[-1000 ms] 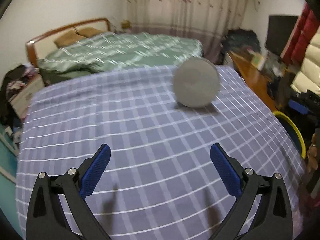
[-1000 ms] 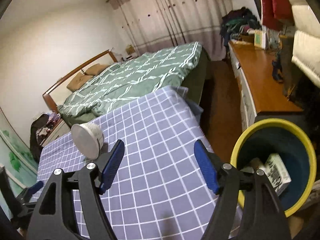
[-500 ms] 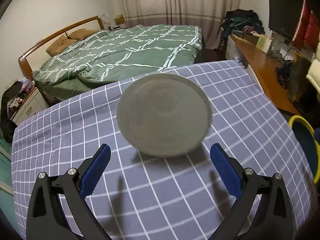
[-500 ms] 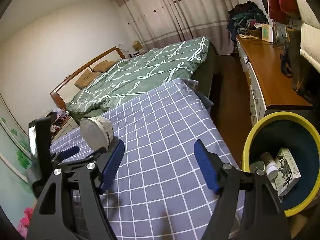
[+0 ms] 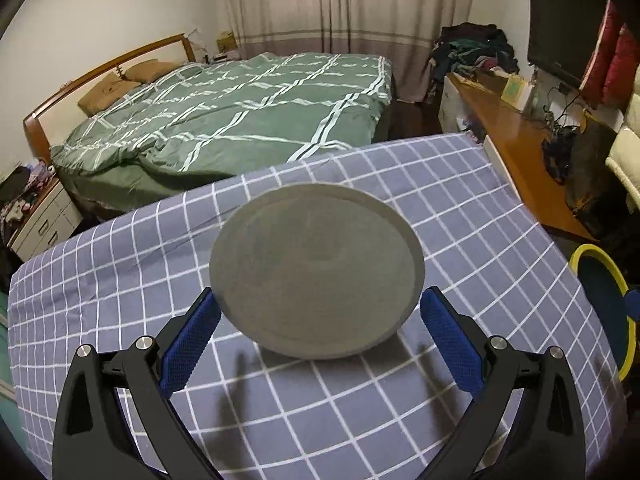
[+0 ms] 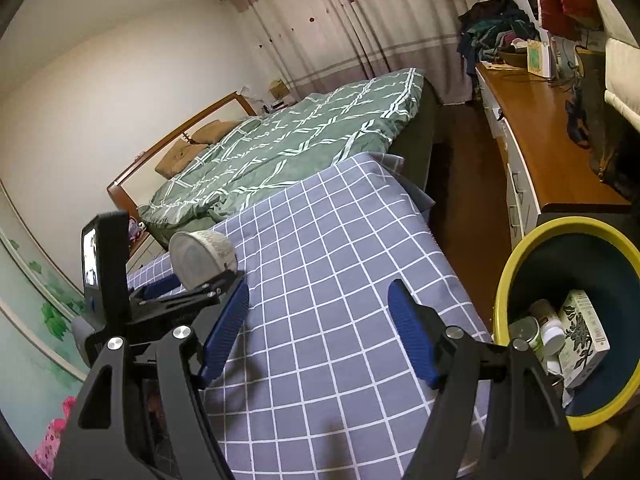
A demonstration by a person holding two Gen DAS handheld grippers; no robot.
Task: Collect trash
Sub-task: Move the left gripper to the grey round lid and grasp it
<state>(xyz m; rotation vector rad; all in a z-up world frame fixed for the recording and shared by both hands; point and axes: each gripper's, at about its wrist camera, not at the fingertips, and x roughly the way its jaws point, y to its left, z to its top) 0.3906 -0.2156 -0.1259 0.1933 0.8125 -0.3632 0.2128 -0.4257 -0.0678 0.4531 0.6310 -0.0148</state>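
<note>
Left-wrist view: a round grey container (image 5: 316, 272) lying on its side on the blue checked cloth of the tabletop (image 5: 460, 216) fills the centre of the frame, its flat circular end facing the camera. The left gripper (image 5: 318, 324) has its blue fingers (image 5: 192, 334) spread to either side of that end, close to the rim but with cloth visible between pad and rim, so they are open and not pressing. Only the right-wrist view shows the container's side wall (image 6: 204, 258), at centre left of the frame, with the left gripper's body (image 6: 160, 300) beneath it, and the contents of the yellow-rimmed bin (image 6: 516, 256) at lower right: a printed box (image 6: 582, 336) and small jars (image 6: 544, 330). The right gripper (image 6: 320, 328) holds its fingers apart over bare cloth, gripping nothing. The tabletop's right edge drops to a strip of wooden floor (image 6: 464, 168) between it and a long orange-topped cabinet (image 6: 536, 128); the bin stands just beside this edge. A green quilted bed (image 5: 248, 108) lies beyond the far edge. Compared with one second ago, the container has grown from a small disc in the upper right of the left-wrist frame to a large central one between the fingers; the right-wrist view is almost unchanged.
</note>
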